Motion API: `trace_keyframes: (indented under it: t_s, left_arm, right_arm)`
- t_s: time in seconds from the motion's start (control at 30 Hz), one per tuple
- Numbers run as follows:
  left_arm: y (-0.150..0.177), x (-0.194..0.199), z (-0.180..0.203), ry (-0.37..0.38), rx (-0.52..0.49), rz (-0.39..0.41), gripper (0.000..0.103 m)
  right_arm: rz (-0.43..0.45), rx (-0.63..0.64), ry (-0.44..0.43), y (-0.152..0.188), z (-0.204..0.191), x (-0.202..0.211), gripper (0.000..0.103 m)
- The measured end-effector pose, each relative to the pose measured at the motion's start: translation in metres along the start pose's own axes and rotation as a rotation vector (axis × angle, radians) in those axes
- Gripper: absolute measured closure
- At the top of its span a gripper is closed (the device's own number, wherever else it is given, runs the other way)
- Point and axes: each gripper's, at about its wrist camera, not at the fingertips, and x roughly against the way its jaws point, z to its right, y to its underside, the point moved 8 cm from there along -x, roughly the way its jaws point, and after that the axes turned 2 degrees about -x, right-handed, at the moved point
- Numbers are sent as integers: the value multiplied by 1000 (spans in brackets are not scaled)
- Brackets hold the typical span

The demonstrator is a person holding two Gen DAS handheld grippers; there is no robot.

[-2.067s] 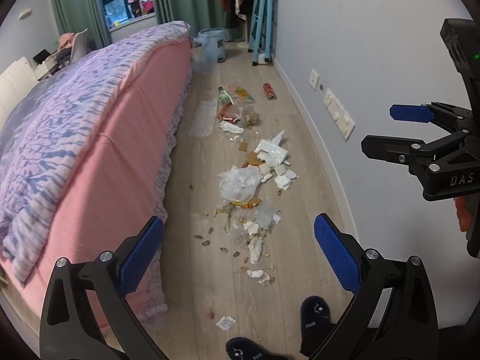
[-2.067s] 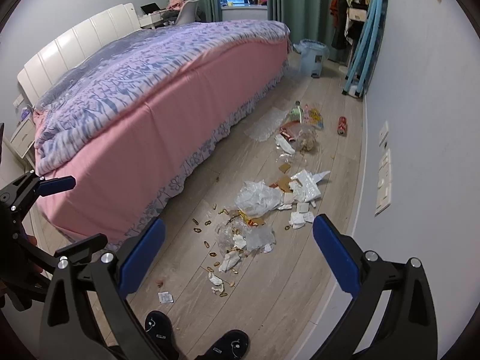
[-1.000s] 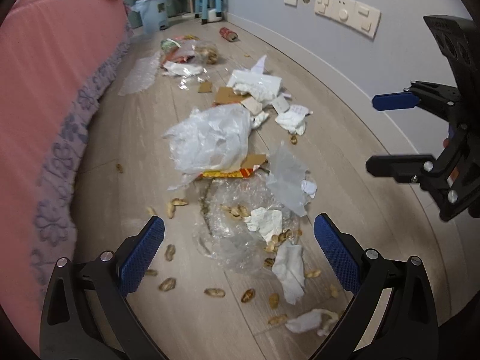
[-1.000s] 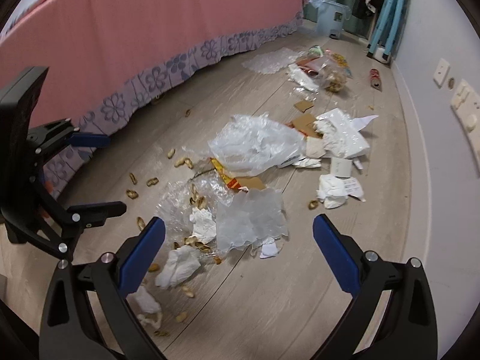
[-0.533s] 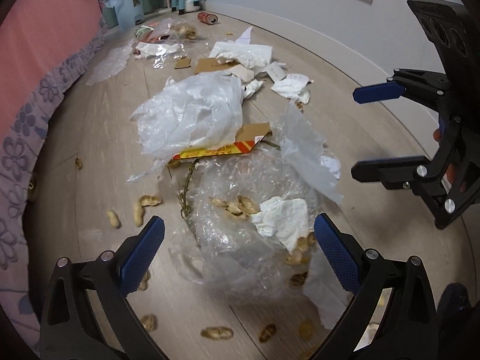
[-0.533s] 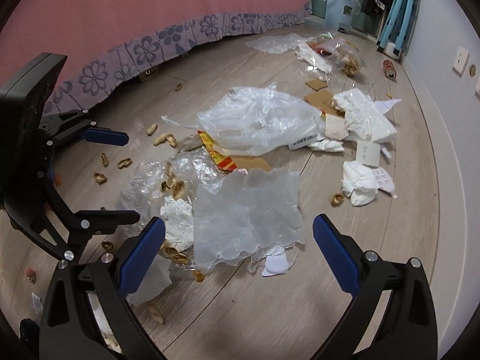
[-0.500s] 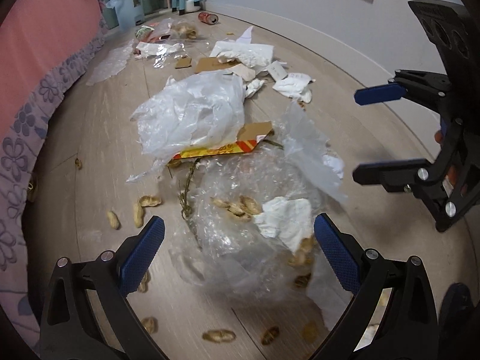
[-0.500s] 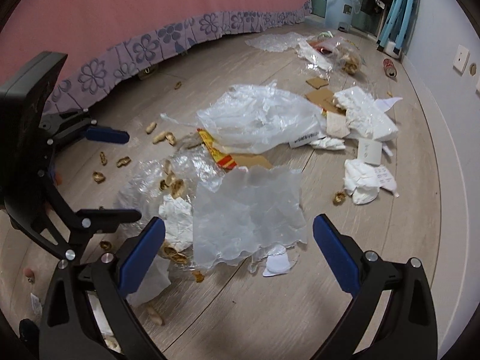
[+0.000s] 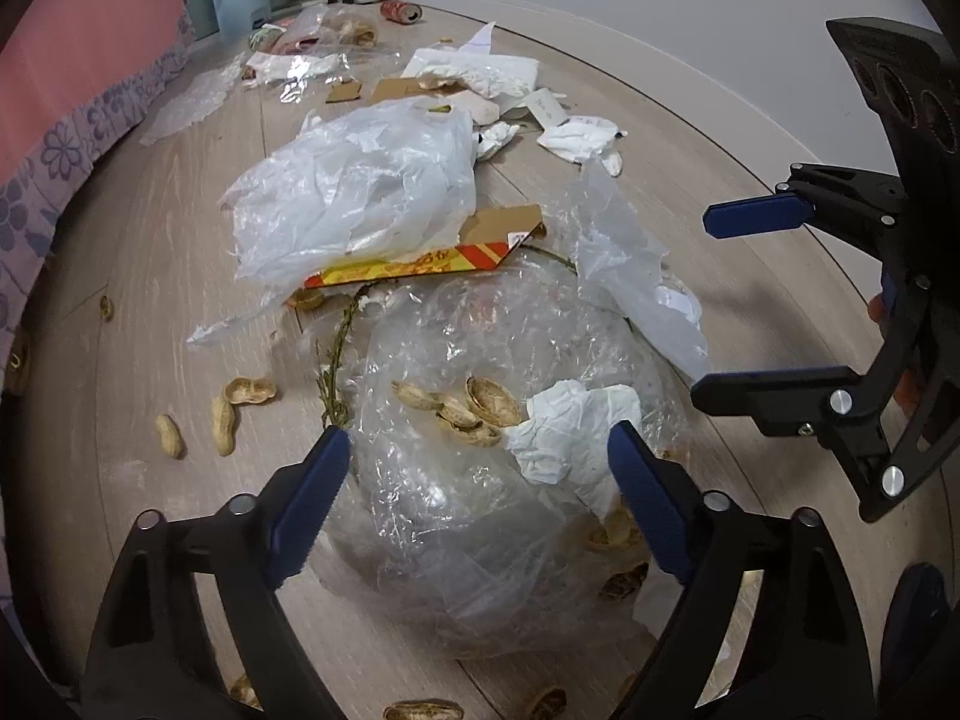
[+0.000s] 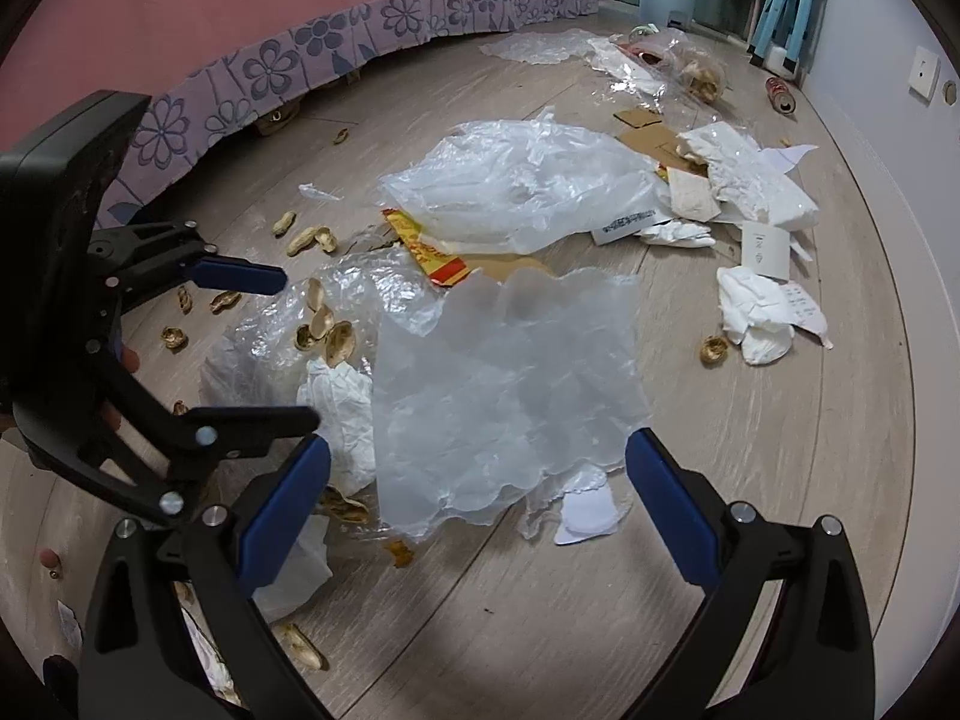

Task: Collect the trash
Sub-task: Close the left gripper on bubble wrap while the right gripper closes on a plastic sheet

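Crinkled clear plastic bag (image 9: 480,480), peanut shells (image 9: 462,402) atop: light, limp, slippery; best pinched at a raised fold; left gripper (image 9: 480,474) jaws just narrowed yet unclosed astride it; right gripper (image 10: 480,480) jaws spread, empty.

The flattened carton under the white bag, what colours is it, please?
Red and yellow carton, clearest in the left wrist view.
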Motion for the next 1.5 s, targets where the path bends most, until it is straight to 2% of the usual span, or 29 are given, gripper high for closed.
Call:
trace_keyframes:
  t_s: [0.27, 0.3, 0.33, 0.47, 0.53, 0.63, 0.73, 0.87, 0.93, 1.13, 1.33, 1.5]
  left_arm:
    - [4, -11, 2, -4, -9, -20, 38]
    - [4, -12, 2, -8, -11, -21, 40]
    - [4, -13, 2, -12, -14, -23, 42]
    - [2, -16, 2, -29, -16, -27, 45]
    - [2, -17, 1, -36, -19, -27, 51]
    - [2, -17, 0, -42, -22, -28, 61]
    - [2, -17, -2, -42, -25, -31, 68]
    - [1, -17, -2, -40, -24, -31, 76]
    - [0, -15, -1, -35, -28, -29, 84]
    - [-1, -12, 2, -24, -31, -22, 92]
    - [-4, -5, -1, 6, 25, -6, 92]
    - [-8, 1, 2, -5, 3, 10, 94]
  right_arm:
    - [-23, -13, -14, 6, 0, -10, 9]
    - [-24, -14, -15, 7, 1, -10, 22]
    - [-25, -15, -14, 7, 1, -11, 30]
    - [-31, -26, -6, 10, 4, -15, 33]
    - [-32, -28, -10, 10, 3, -16, 34]
    - [-35, -24, -14, 11, 1, -18, 47]
    - [-44, -29, -30, 13, -1, -20, 53]
    - [-54, -37, -51, 12, -2, -20, 69]
    - [-58, -37, -61, 12, -4, -19, 79]
    - [-61, -49, -73, 11, -4, -18, 90]
    - [-58, -58, -75, 9, -3, -15, 92]
    - [-47, -63, -79, 6, -2, -10, 93]
